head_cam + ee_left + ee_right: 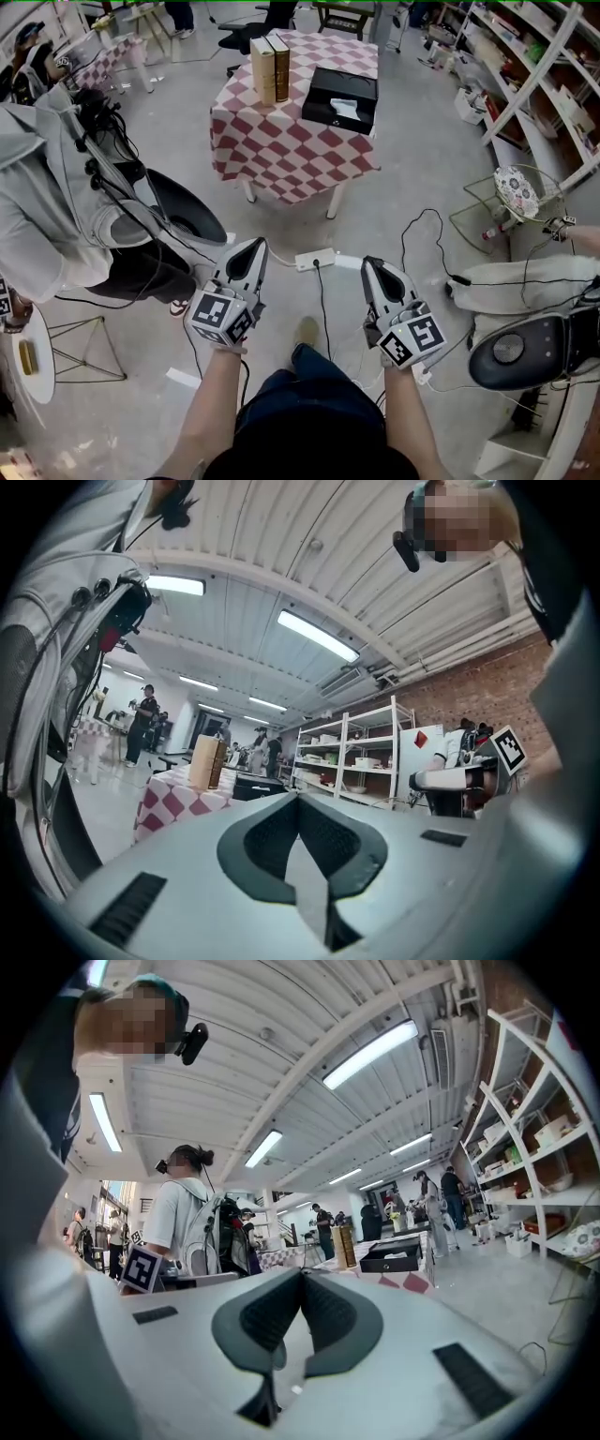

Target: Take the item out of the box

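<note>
Two wedge-shaped grippers, checkered cloth table, flat black box

You work under bright, even light from ceiling strip lamps; shadows on the floor are soft; both gripper views bend strongly at their dark round edges; far things look blurred.

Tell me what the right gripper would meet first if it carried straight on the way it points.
The shut right gripper points across bare grey floor; nothing stands close ahead. The first thing in line looks like the round table with the red-and-white checkered cloth, though depth is unclear.
</note>
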`<state>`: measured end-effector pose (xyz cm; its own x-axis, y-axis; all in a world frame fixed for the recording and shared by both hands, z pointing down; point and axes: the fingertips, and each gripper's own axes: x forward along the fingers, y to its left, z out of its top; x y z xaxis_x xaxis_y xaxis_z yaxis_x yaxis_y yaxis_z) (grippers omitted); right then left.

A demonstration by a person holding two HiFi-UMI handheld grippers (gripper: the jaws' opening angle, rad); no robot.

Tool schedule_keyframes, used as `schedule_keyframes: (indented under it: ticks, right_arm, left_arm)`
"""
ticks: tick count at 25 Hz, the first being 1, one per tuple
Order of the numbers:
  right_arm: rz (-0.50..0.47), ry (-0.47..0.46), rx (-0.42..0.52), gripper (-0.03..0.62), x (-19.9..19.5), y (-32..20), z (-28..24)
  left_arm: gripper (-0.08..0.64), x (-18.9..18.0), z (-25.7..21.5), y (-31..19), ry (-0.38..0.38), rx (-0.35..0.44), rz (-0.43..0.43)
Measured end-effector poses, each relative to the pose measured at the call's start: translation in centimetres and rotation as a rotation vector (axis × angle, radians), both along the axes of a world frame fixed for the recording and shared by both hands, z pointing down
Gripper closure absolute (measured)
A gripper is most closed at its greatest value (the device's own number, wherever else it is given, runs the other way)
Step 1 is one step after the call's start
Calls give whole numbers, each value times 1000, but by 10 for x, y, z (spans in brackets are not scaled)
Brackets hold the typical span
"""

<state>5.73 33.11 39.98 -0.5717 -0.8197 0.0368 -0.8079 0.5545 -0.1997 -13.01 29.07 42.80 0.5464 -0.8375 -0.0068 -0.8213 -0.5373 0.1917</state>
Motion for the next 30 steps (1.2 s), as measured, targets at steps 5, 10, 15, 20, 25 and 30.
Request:
schedule_keyframes:
  ticks: [5,10,15,20,25,30]
  right_arm:
    - [-1,-17,-5,588,8,-43,5]
    - [-5,-39,1,588,17,-89,3]
    - [-24,-55,0,587,21,-127,7]
    - [-37,-59,10,586,26,-160,3]
    - [-30,-72,-2,588,31,-174,7]
    - [-37,-77,-17,587,31,-174,15]
  left_arm:
    - [555,14,-4,-35,-26,16,23]
    - [555,16,-8,-76,-34,18,1]
    - [555,27,-6,-111,-43,14,6]
    - [555,32,-10,-141,-51,33,-2]
    - [555,35,-4,-154,-51,25,1]
    - [555,38,0,-154,-48,17,6]
